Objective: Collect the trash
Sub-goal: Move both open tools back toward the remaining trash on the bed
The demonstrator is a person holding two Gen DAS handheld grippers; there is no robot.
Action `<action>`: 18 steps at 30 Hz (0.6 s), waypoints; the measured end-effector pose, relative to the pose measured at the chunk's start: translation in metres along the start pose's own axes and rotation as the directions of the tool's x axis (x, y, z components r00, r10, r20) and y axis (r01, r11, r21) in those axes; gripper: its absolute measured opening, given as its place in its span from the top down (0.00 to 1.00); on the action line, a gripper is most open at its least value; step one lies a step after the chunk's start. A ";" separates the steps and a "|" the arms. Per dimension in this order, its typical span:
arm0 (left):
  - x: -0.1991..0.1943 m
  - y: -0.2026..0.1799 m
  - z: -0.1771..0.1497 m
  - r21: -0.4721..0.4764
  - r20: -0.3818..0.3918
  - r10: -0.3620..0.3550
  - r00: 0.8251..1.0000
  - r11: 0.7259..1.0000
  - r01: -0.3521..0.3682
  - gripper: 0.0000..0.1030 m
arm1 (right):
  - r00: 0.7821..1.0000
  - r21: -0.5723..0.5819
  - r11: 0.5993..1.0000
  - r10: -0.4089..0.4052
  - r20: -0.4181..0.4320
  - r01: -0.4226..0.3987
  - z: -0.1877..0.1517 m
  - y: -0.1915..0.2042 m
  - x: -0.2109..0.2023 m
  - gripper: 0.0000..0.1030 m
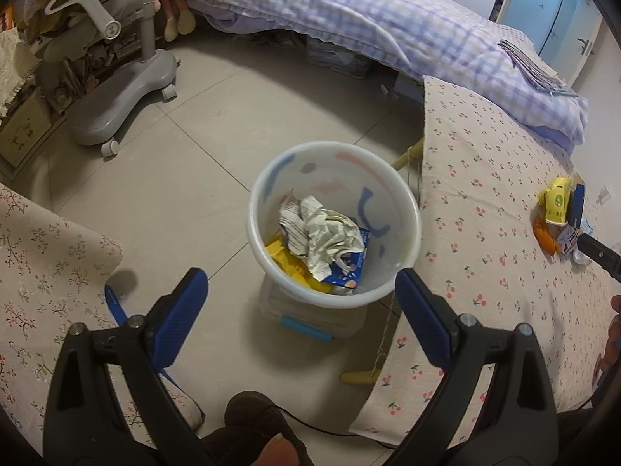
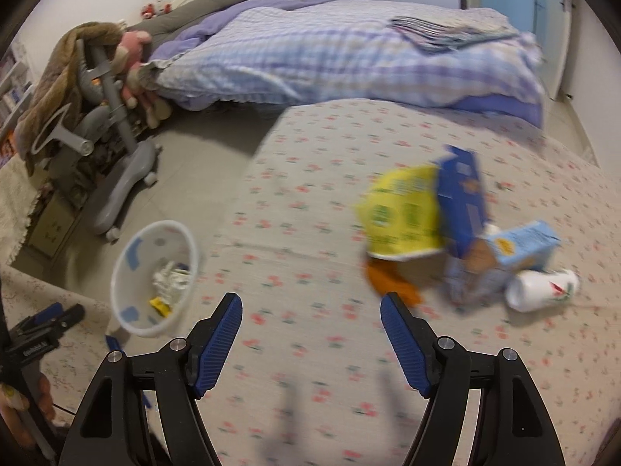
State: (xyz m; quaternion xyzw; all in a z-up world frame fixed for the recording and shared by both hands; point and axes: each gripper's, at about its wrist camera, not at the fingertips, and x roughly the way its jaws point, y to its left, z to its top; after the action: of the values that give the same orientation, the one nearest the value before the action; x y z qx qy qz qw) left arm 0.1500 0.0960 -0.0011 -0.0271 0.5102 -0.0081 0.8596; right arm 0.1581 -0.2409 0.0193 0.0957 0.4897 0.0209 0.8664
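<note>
A white trash bin (image 1: 271, 178) stands on the floor beside the table; it holds crumpled paper (image 1: 326, 233), a blue pack and yellow wrappers. My left gripper (image 1: 300, 283) is open and empty, just above the bin's near rim. The bin also shows in the right wrist view (image 2: 128, 256). My right gripper (image 2: 312, 306) is open and empty above the flowered tablecloth (image 2: 310, 349). Ahead of it to the right lies a trash pile: a yellow bag (image 2: 403, 213), a dark blue box (image 2: 462, 194), a light blue carton (image 2: 520, 248), a white bottle (image 2: 539, 287) and an orange wrapper (image 2: 392, 283).
A bed with a checked quilt (image 1: 368, 23) runs along the back. A grey chair on castors (image 1: 128, 89) stands at the left on the tiled floor. A second flowered cloth surface (image 1: 42, 264) lies at my left. The left gripper shows at the right wrist view's left edge (image 2: 46, 326).
</note>
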 end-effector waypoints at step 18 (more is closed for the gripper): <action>0.011 -0.074 0.014 0.080 -0.013 -0.017 1.000 0.997 0.018 0.06 | 0.983 0.307 0.934 -0.174 -0.059 0.184 0.005 -0.161 -0.002 0.27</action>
State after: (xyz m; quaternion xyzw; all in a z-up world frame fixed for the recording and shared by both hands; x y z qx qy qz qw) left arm 0.1683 0.0221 -0.0001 0.0030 0.5145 -0.0365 0.8567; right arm 0.1521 -0.3997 -0.0061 0.1856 0.5067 -0.1338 0.8312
